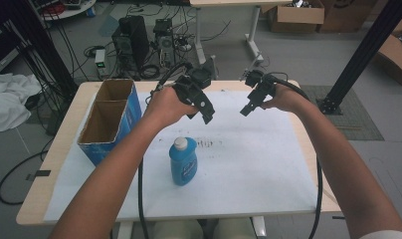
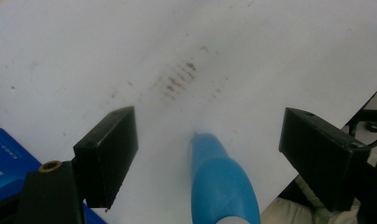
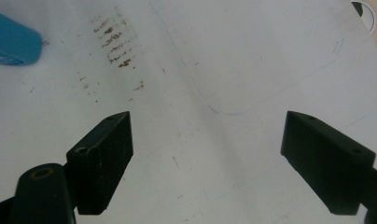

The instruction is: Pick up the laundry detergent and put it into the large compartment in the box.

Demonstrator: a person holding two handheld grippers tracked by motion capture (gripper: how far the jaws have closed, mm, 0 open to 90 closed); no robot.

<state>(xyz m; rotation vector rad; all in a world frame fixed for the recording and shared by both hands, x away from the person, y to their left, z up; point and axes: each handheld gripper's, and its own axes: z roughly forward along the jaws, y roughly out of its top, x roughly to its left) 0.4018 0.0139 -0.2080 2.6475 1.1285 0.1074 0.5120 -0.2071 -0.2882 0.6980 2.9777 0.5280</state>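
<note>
two wide-spread grippers, left [image 2: 207,154] and right [image 3: 207,158], blue bottle [image 2: 221,186] cut off below.

I'm working in what looks like a lab or test workshop. Past my table [image 1: 54,164], with its white paper sheet [image 1: 249,164], two bare computer towers [image 1: 134,42] sit on the grey floor in a tangle of black cables [image 1: 64,45]. Cardboard boxes [image 1: 296,15] are stacked at the back right, and black metal frame struts [image 1: 365,50] rise on both sides.
</note>
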